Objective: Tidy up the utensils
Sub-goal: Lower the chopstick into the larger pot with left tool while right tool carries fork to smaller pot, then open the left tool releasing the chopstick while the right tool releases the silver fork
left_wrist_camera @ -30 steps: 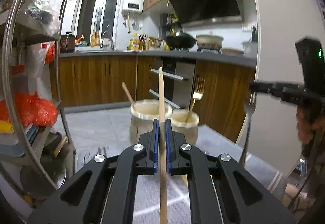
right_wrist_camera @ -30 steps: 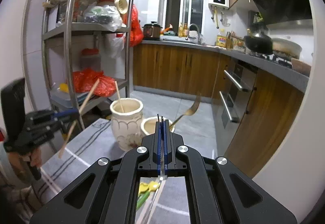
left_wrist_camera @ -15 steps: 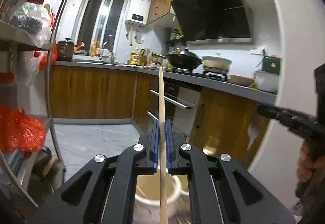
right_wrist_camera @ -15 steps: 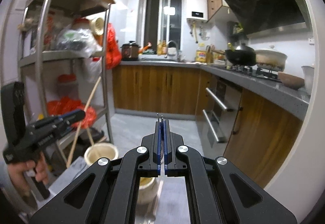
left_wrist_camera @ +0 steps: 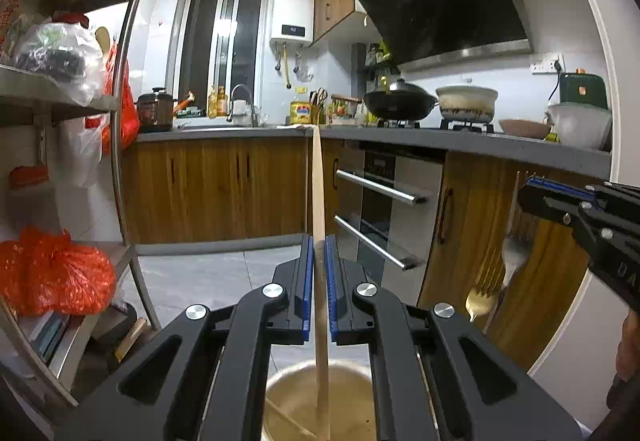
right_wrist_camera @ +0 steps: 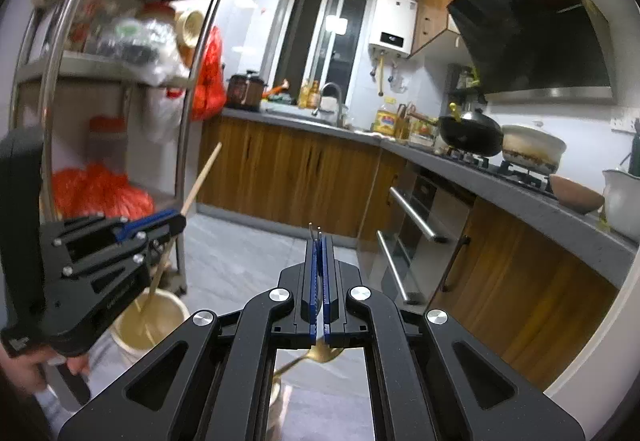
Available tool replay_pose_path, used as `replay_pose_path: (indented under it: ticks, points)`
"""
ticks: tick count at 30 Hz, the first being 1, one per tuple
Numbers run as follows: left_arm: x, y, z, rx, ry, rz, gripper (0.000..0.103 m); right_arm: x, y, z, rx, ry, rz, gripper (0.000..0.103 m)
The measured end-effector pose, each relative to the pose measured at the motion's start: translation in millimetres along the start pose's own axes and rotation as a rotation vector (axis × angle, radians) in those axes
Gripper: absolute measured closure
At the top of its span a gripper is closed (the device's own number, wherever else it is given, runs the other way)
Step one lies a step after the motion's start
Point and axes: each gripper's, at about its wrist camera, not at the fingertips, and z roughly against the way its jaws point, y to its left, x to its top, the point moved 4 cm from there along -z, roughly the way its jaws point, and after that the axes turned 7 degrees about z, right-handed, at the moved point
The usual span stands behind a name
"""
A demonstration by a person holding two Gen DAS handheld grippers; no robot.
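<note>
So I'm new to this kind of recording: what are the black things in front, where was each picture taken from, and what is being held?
There is no robot here. A person holds a hand-held two-finger tool in each hand, and a wide-angle camera on each looks forward along its fingers, in a kitchen.

In the left camera's picture, the left tool is shut on a wooden chopstick that stands upright, with its lower end in a pale ceramic jar just below. The right tool shows at the right edge, holding a silver fork that hangs down.

The right camera's picture shows that same fork's tines poking out of its shut tool, a gold utensil below, and the left tool over the jar.
</note>
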Motion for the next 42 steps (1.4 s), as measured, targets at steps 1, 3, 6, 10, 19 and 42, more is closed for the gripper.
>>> replay_pose_path:
  ticks: [1,3,6,10,19,42]
  points:
    - [-4.4,0.1,-1.7,0.008,0.009,-0.005,0.097,-3.8,3.1,-1.7,0.002,0.004,0.010,0.100]
    - [-13.0,0.8,-2.2,0.009,0.024,-0.008,0.097,-9.6,8.5,-5.3,0.013,0.017,0.023,0.100]
    - [-27.1,2.6,0.8,0.012,0.046,-0.021,0.097,-18.4,15.4,-10.8,0.045,0.040,0.042,0.100]
    - [-44.3,6.4,4.6,0.016,0.077,-0.044,0.097,-28.8,26.2,-20.1,0.079,0.075,0.071,0.100]
    - [-63.1,13.5,8.6,0.005,0.123,-0.039,0.097,-41.9,26.0,-37.2,0.105,0.131,0.032,0.100]
    - [-45.7,12.9,41.7,0.016,0.043,-0.031,0.038,-41.9,8.3,-29.9,0.112,0.095,-0.051,0.066]
